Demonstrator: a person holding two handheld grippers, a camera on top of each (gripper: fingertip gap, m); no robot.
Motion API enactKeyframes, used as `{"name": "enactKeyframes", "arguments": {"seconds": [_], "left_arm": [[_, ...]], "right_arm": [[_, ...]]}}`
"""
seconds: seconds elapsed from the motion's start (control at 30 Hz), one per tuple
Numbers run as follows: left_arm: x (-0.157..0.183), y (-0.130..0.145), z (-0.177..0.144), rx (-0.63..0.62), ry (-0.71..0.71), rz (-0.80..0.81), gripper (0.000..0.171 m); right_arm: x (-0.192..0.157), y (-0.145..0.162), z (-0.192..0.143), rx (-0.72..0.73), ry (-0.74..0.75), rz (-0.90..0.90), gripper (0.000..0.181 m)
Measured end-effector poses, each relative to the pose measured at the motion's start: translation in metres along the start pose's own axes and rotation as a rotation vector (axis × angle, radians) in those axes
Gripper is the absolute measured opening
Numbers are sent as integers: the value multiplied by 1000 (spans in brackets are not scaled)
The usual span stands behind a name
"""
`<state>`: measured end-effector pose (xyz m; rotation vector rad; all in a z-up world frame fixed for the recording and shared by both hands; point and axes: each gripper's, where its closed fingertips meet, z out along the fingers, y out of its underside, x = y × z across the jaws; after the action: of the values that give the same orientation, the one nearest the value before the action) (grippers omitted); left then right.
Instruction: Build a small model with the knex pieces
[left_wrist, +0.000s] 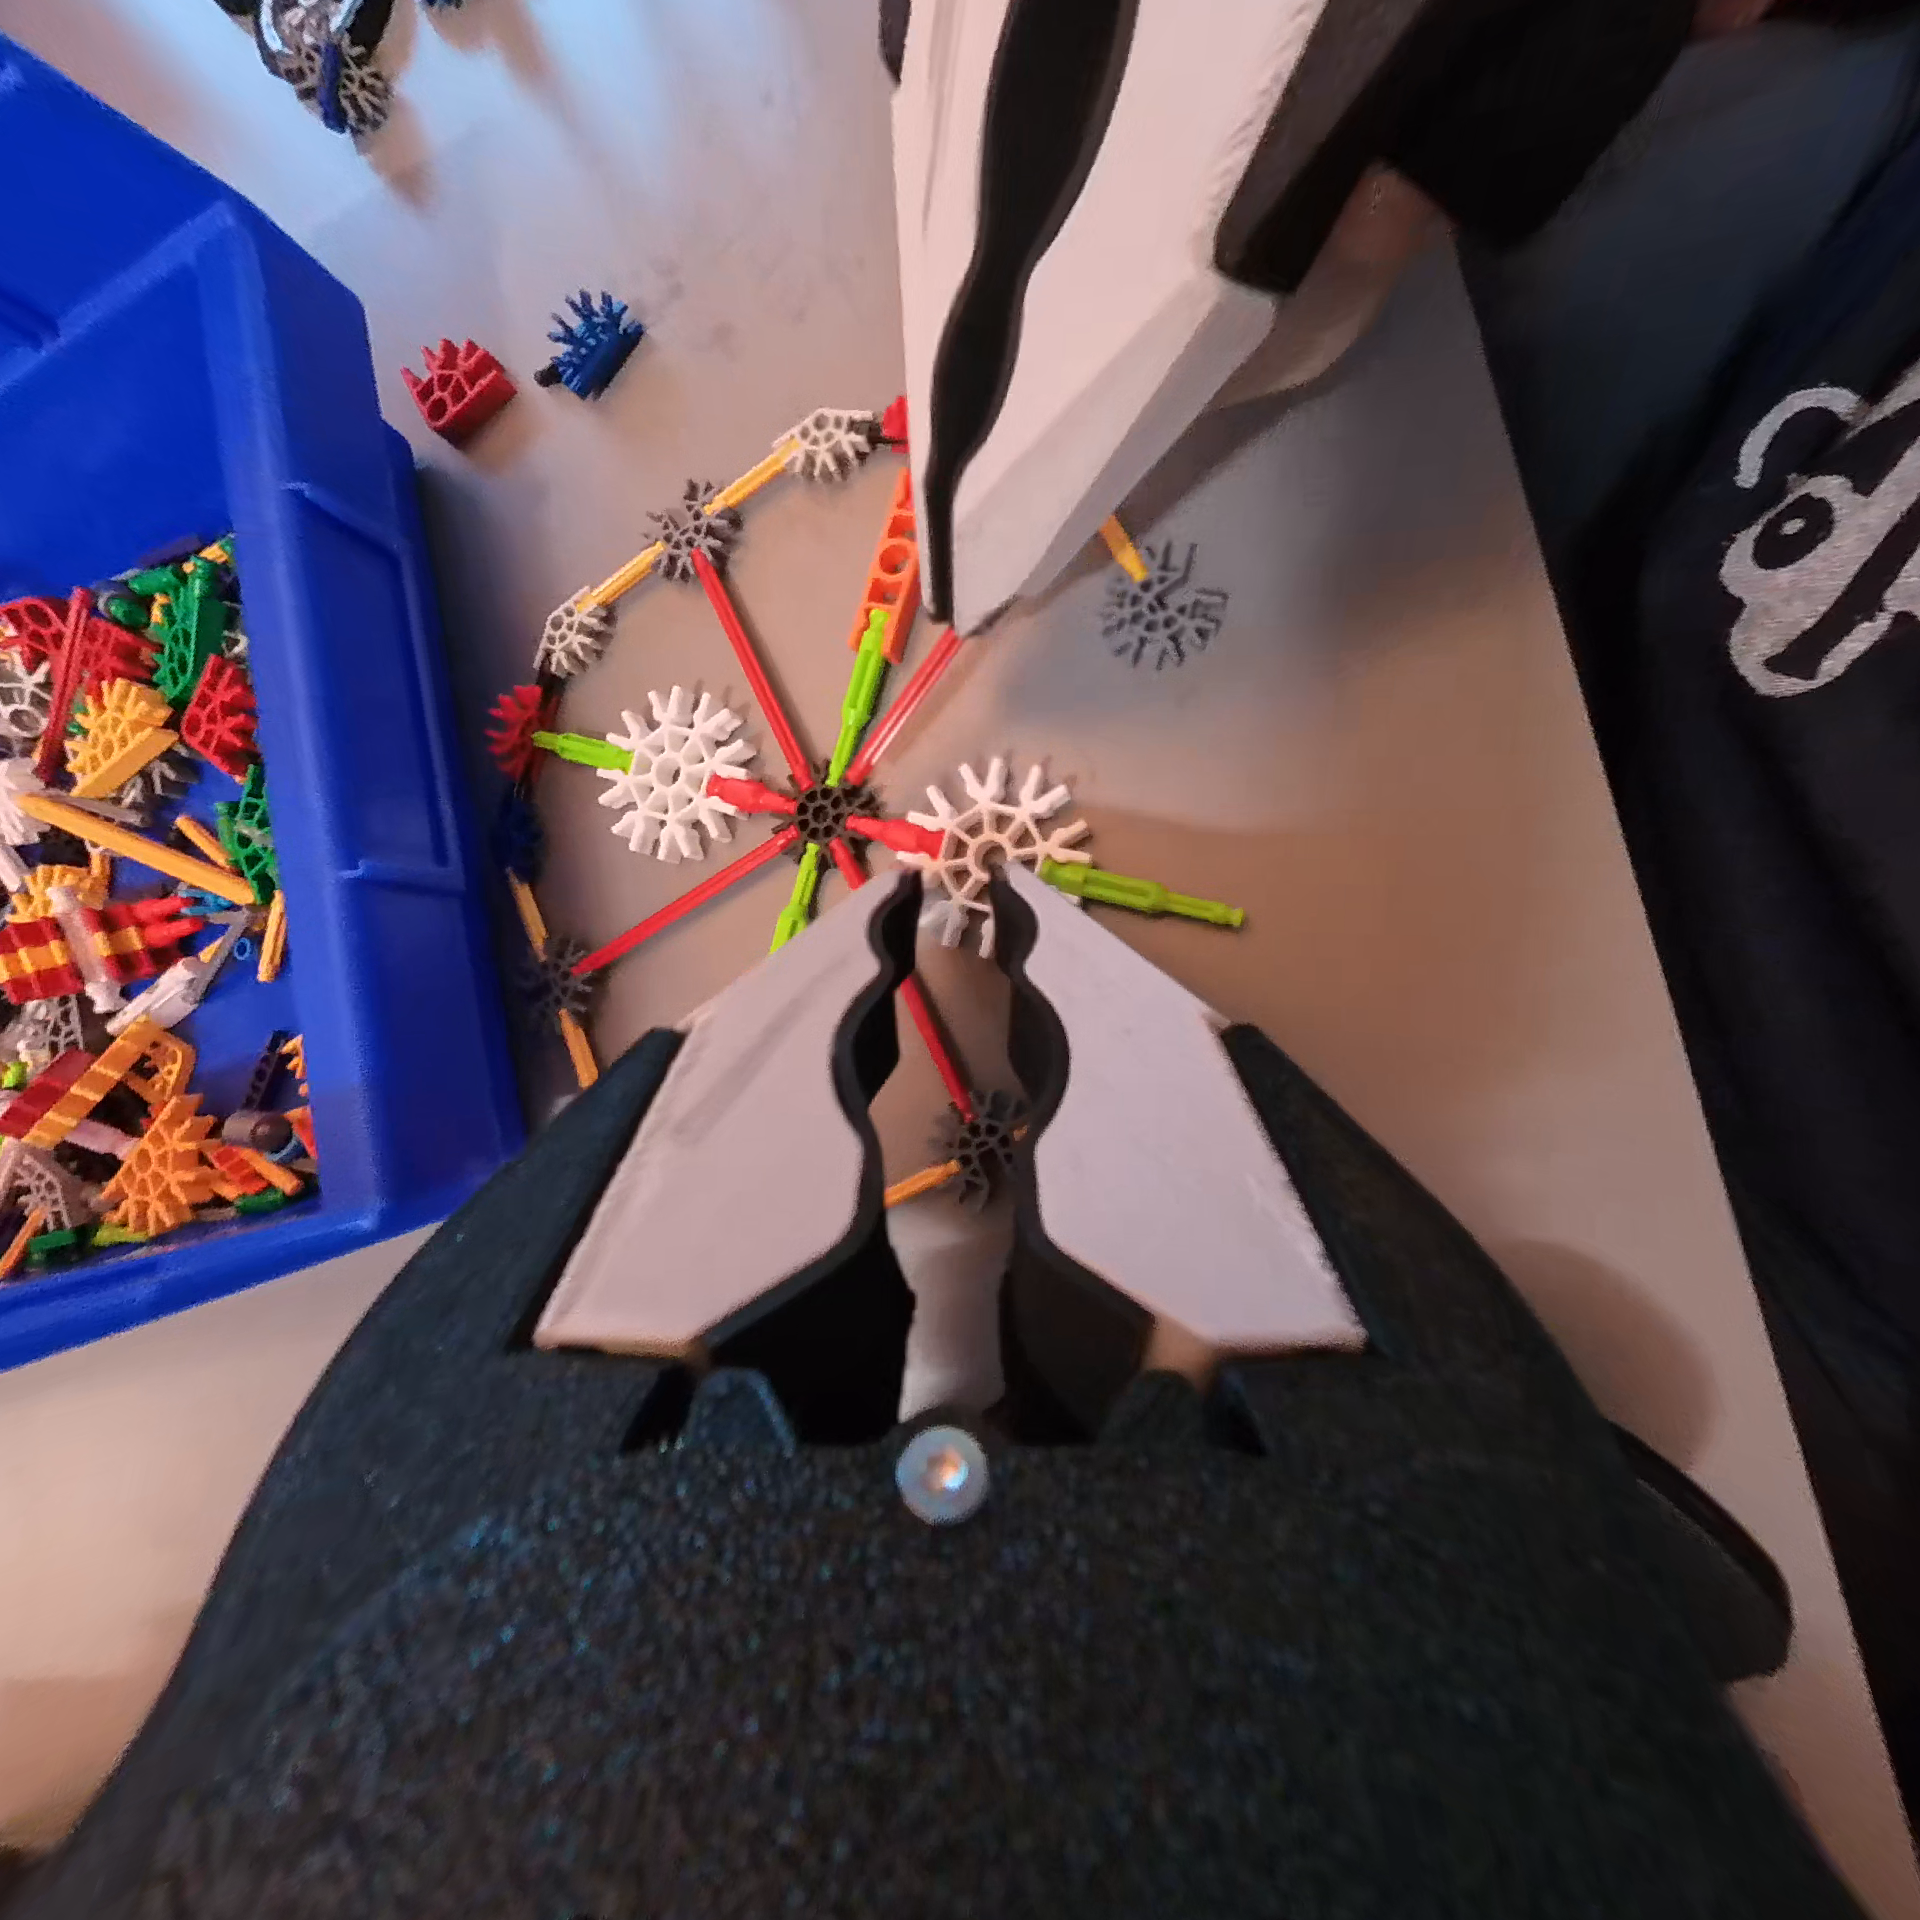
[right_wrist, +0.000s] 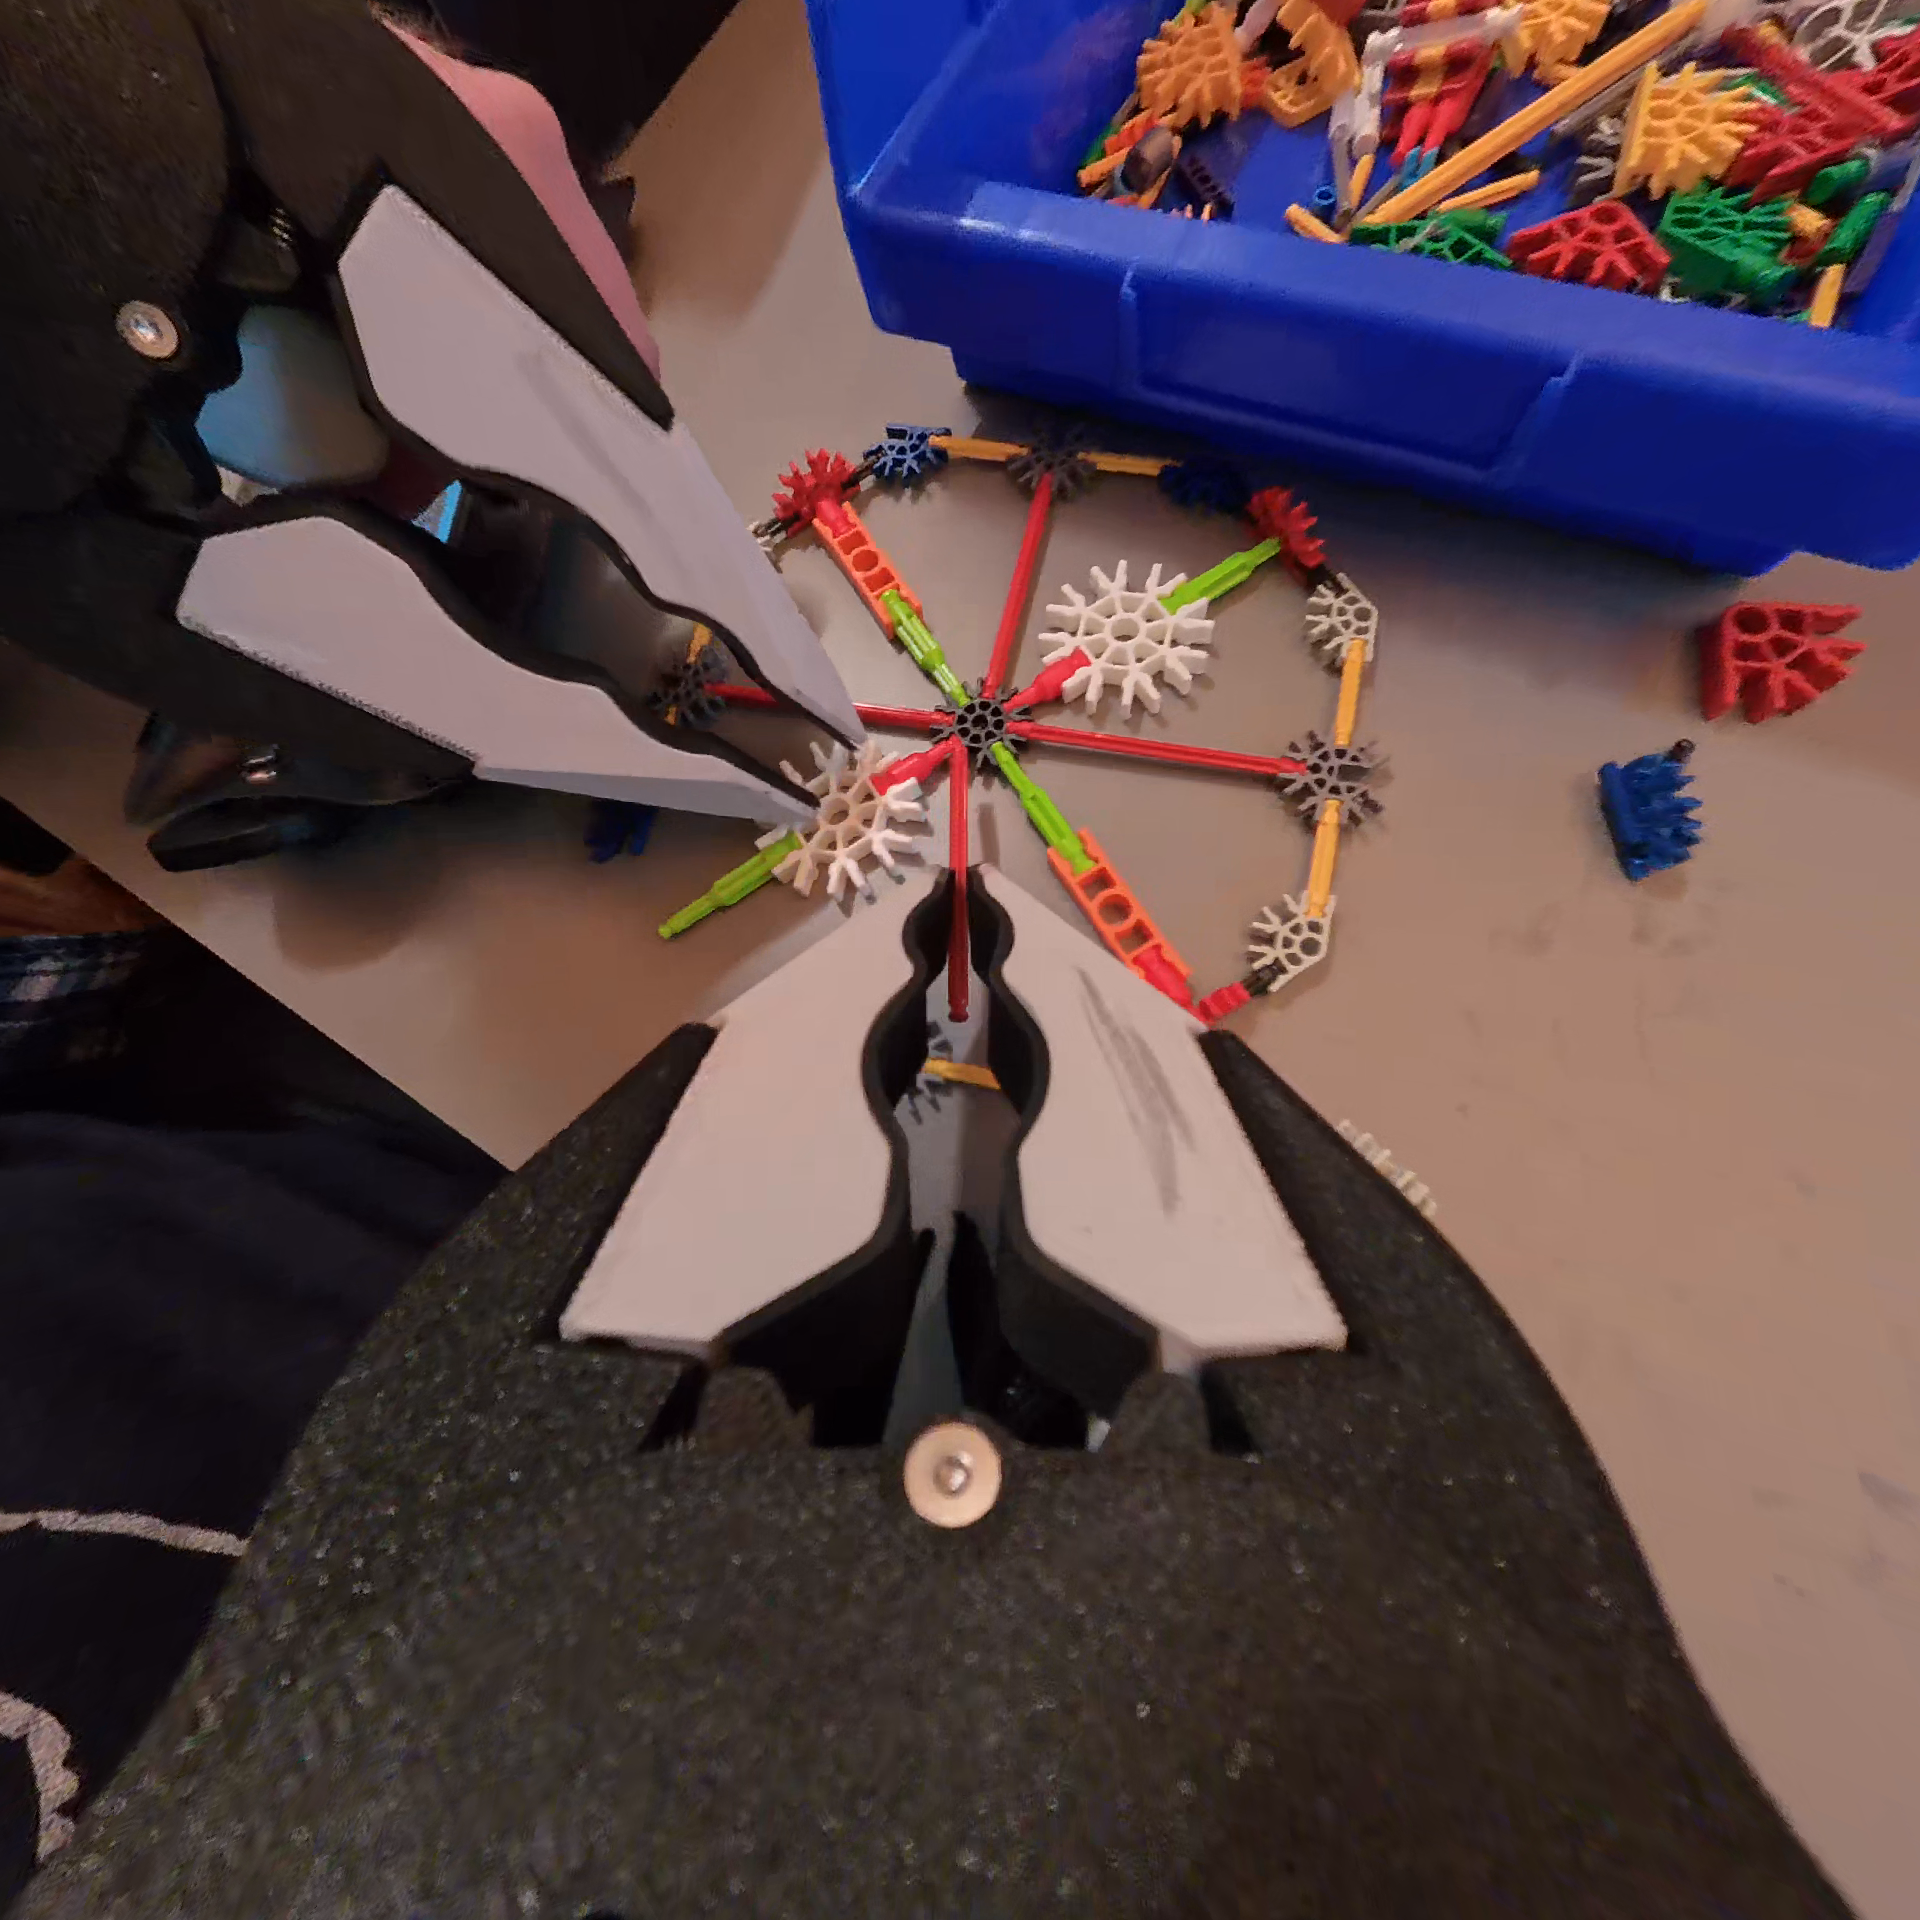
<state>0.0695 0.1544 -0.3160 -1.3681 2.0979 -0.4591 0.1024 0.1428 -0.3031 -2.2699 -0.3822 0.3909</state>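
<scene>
The flat wheel of rods and connectors (right_wrist: 1340, 717) lies on the counter (right_wrist: 1558, 1195) just in front of the blue bin (right_wrist: 1299, 332), and it looks only partly closed up. Its black hub (right_wrist: 980, 720) has red spokes and lime-and-orange arms fanning out. On the bin side the rim runs unbroken, with yellow rods linking grey, blue and red connectors. The side nearest the counter's edge is open. There a grey connector (left_wrist: 1158, 613) with a short yellow rod lies by itself, joined to nothing that I can see. One red spoke (right_wrist: 956, 935) ends free, and the right gripper (right_wrist: 961, 883) is clenched on it, fingers pressed in from both sides near its outer end. The left gripper (left_wrist: 951, 883) pinches the edge of a white snowflake connector (left_wrist: 997, 831) that sits on a short red piece off the hub. A lime rod (left_wrist: 1143, 894) pokes out of its far side toward nothing. A second white snowflake (right_wrist: 1127, 634) across the hub is already tied to the rim by its own lime rod. Off to the side lie a loose red connector (right_wrist: 1777, 660) and a loose blue one (right_wrist: 1647, 816), well apart from the wheel. The bin is heaped with mixed coloured pieces.
</scene>
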Motion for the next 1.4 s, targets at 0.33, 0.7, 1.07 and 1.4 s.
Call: {"name": "enactKeyframes", "arguments": {"seconds": [0.33, 0.7, 1.07, 1.4], "left_arm": [[-3, -4, 1, -2, -7, 31, 15], [-5, -10, 9, -8, -4, 55, 18], [-8, -14, 12, -21, 14, 76, 17], [-8, -17, 16, -23, 30, 78, 16]], "right_arm": [[2, 1, 6, 4, 13, 14, 1], [2, 4, 9, -6, 19, 4, 0], [7, 6, 7, 13, 24, 50, 0], [7, 4, 8, 23, 11, 62, 0]]}}
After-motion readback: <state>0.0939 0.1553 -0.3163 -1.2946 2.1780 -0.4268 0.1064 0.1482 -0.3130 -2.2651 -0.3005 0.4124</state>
